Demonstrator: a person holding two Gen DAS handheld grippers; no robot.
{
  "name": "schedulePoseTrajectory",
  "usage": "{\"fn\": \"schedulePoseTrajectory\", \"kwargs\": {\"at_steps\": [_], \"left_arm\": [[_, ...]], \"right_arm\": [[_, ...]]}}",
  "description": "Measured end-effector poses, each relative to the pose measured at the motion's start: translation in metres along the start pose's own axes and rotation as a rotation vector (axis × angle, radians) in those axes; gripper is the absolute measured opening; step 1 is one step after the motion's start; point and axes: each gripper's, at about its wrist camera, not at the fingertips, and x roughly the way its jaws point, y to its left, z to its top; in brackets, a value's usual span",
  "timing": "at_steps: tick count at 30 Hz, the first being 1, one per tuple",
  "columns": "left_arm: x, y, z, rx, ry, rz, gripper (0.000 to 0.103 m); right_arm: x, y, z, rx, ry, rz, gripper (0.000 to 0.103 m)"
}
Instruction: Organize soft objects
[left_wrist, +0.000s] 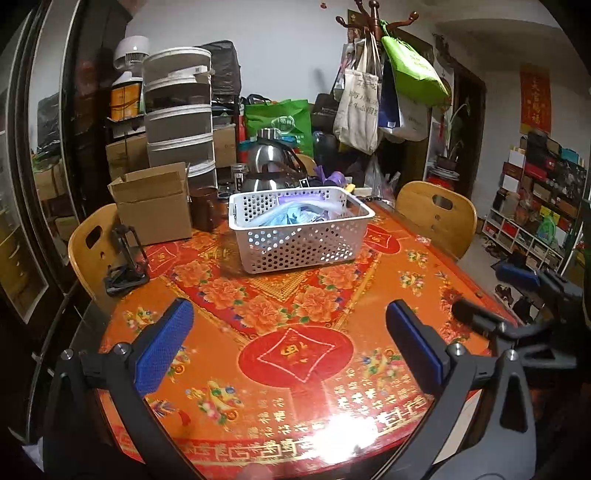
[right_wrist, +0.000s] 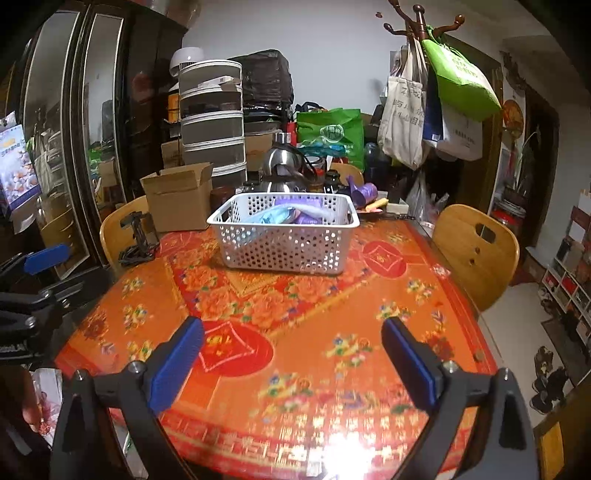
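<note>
Both my grippers, left (left_wrist: 290, 350) and right (right_wrist: 291, 363), hover with jaws spread wide, holding nothing. The basket (left_wrist: 295, 247) of soft things (left_wrist: 291, 216) sits on the counter (left_wrist: 406, 291), well ahead of both.

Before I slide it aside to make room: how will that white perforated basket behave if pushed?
The white basket looks like thin plastic, probably light. On the glossy tablecloth it should slide easily. Its low, wide shape makes tipping unlikely.

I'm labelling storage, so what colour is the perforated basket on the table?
White basket; it shows best in the right wrist view.
</note>
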Motion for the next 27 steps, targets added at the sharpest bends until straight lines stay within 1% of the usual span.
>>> {"fn": "schedulePoseTrajectory", "kwargs": {"at_steps": [3, 7, 10, 12, 16, 27], "left_arm": [[-0.001, -0.013, 0.001, 0.022, 0.011, 0.011, 0.103], [0.002, -0.021, 0.005, 0.028, 0.018, 0.011, 0.103], [0.001, -0.018, 0.007, 0.02, 0.01, 0.034, 0.103], [0.0, -0.012, 0.009, -0.003, 0.003, 0.041, 0.103], [0.002, -0.001, 0.013, -0.021, 0.003, 0.061, 0.103], [0.007, 0.005, 0.011, -0.031, 0.013, 0.069, 0.103]], "right_arm": [[-0.005, 0.001, 0.004, -0.013, -0.006, -0.044, 0.097], [-0.007, -0.004, 0.011, 0.009, -0.012, -0.03, 0.097], [-0.009, -0.007, 0.013, 0.021, -0.019, -0.02, 0.097], [-0.011, -0.008, 0.013, 0.032, -0.025, -0.014, 0.097], [-0.007, -0.008, 0.013, 0.033, -0.01, -0.008, 0.097], [-0.005, -0.008, 0.012, 0.034, -0.004, 0.005, 0.097]]}}
